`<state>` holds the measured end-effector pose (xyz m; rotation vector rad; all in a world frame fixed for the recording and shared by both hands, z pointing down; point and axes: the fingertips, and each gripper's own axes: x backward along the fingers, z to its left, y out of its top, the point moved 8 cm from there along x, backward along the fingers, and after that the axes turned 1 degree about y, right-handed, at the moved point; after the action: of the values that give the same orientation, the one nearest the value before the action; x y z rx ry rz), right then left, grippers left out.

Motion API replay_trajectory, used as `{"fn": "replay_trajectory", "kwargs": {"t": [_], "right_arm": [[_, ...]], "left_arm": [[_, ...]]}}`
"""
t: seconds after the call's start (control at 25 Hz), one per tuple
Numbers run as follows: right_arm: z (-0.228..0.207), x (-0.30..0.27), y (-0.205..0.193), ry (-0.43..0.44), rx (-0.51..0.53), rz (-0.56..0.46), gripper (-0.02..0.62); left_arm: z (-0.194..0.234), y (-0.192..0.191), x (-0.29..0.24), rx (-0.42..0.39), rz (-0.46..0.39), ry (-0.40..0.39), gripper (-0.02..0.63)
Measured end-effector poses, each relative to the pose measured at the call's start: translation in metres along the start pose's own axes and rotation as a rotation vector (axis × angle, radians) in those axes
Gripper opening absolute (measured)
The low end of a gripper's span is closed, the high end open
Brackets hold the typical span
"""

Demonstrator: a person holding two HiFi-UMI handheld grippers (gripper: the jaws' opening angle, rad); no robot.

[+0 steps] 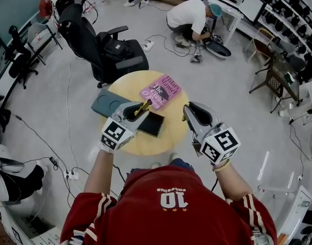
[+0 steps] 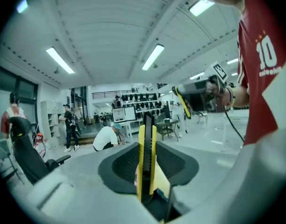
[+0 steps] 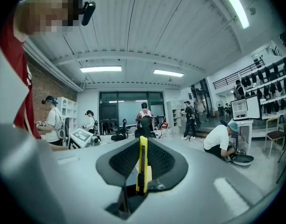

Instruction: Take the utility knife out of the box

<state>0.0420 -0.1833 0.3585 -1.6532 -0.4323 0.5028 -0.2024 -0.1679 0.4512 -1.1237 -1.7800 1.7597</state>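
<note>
In the head view my left gripper (image 1: 138, 109) is raised above the round yellow table (image 1: 146, 143), shut on a yellow-and-black utility knife (image 1: 144, 106). Just beside it on the table lies the open black box (image 1: 155, 125). The left gripper view shows the knife (image 2: 146, 160) upright, clamped between the dark pads of the left gripper (image 2: 147, 143). To the right, off the table's edge, my right gripper (image 1: 192, 112) is held level. It is shut on a slim yellow knife-like tool (image 3: 143, 167), seen edge-on in the right gripper (image 3: 143, 146).
A pink book (image 1: 161, 91) lies at the table's far side and a teal lid (image 1: 106, 104) at its left edge. A black office chair (image 1: 95, 50) stands behind the table. A person (image 1: 189, 17) crouches on the floor further back. Cables run across the floor.
</note>
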Motion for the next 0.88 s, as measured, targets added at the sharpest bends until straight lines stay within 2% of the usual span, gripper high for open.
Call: {"fn": "replay_trajectory", "kwargs": {"t": [0.08, 0.16, 0.32, 0.48, 0.68, 0.88], "right_arm": [[0.003, -0.002, 0.005, 0.009, 0.004, -0.008, 0.051], [0.004, -0.005, 0.009, 0.017, 0.006, -0.017, 0.051], [0.003, -0.006, 0.014, 0.014, 0.009, -0.039, 0.051], [0.000, -0.002, 0.020, -0.007, 0.005, -0.064, 0.051], [-0.007, 0.008, 0.034, -0.048, -0.007, -0.107, 0.051], [-0.013, 0.013, 0.041, -0.115, 0.001, -0.132, 0.051]], "left_arm": [[-0.001, 0.018, 0.014, 0.078, -0.069, 0.032, 0.129], [-0.001, 0.032, 0.026, 0.117, -0.133, 0.050, 0.129], [-0.004, 0.059, 0.042, 0.127, -0.220, 0.094, 0.129], [-0.004, 0.083, 0.058, 0.158, -0.302, 0.177, 0.129], [-0.004, 0.102, 0.066, 0.164, -0.337, 0.228, 0.129], [0.001, 0.101, 0.076, 0.174, -0.346, 0.287, 0.129]]}}
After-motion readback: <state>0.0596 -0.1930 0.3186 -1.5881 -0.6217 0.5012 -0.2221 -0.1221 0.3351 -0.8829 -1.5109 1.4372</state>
